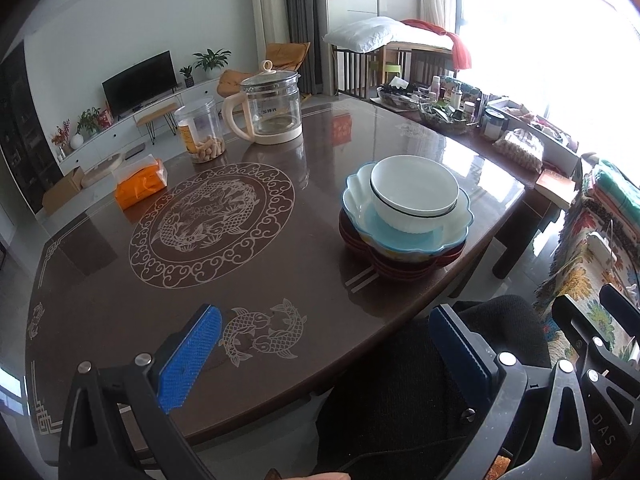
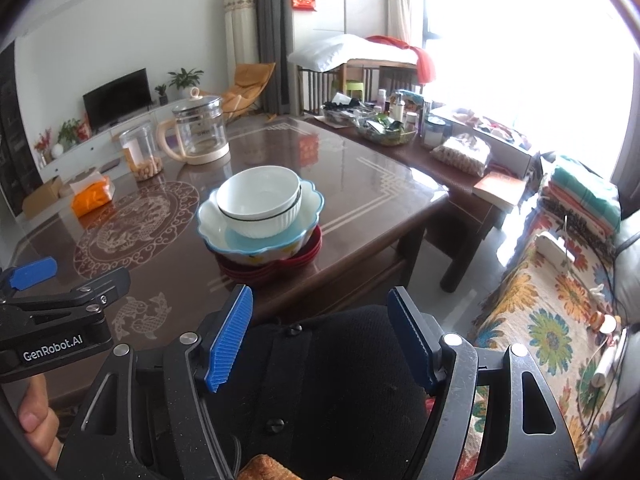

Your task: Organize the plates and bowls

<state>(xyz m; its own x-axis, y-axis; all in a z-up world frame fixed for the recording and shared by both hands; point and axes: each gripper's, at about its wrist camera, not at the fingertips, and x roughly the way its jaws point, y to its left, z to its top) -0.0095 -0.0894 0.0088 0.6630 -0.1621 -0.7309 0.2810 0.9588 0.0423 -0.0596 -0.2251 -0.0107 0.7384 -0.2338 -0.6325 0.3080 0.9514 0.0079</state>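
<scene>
Right wrist view: we are holding both tools, left tool (image 1: 320, 364) and right tool (image 2: 322, 334), gaping and empty, short of the desk (image 2: 360, 184). White bowl (image 2: 260, 200) is sitting tilted in the scalloped bowl (image 2: 308, 200) atop red plates (image 2: 314, 250). We are judging them glazed, slick, brittle; rim pinch seems safest.

The blue scalloped bowl (image 2: 260, 236) covers most of the red plates (image 2: 272, 270), so no idea how many. White bowl (image 2: 260, 200) hides its floor. Behind that stack, the window is blown out.
</scene>
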